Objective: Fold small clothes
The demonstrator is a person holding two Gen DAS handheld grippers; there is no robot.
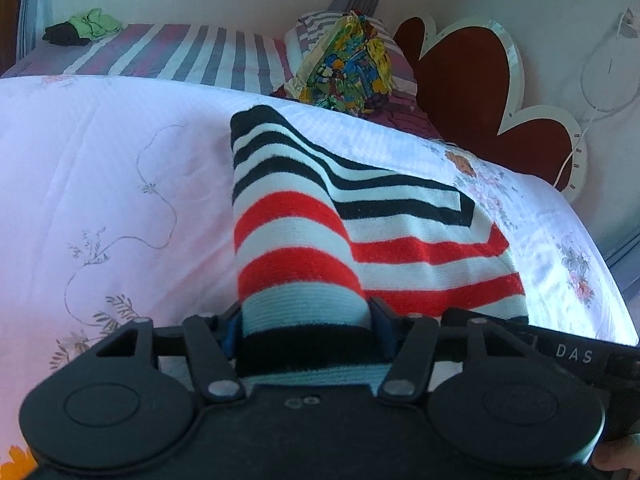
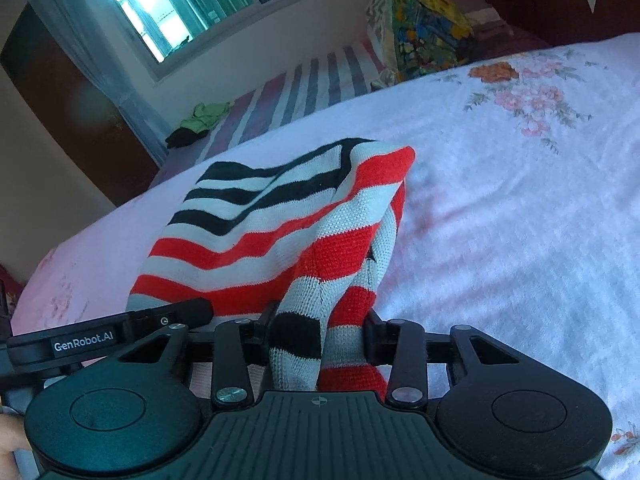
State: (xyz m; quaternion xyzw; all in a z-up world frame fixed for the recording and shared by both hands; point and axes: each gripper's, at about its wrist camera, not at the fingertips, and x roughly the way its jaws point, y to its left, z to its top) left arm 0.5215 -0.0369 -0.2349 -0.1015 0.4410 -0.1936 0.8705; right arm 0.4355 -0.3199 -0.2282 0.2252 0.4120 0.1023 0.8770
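A small knitted garment (image 1: 360, 216) with red, white and black stripes lies partly lifted over the pale pink floral bedspread (image 1: 100, 168). My left gripper (image 1: 306, 320) is shut on one bunched edge of it, close to the camera. In the right wrist view the same striped garment (image 2: 256, 224) rises from the bedspread (image 2: 520, 200), and my right gripper (image 2: 320, 332) is shut on another bunched edge. The cloth sags between the two grippers. The fingertips are hidden by the fabric. The left gripper's body shows at the lower left of the right wrist view.
A colourful patterned cloth bundle (image 1: 348, 68) sits at the head of the bed by a striped pillow. Green and black clothes (image 1: 82, 28) lie on a striped sheet (image 1: 180, 52) beyond. A red heart-shaped headboard (image 1: 472, 80) stands against the wall. A window (image 2: 168, 4) is behind.
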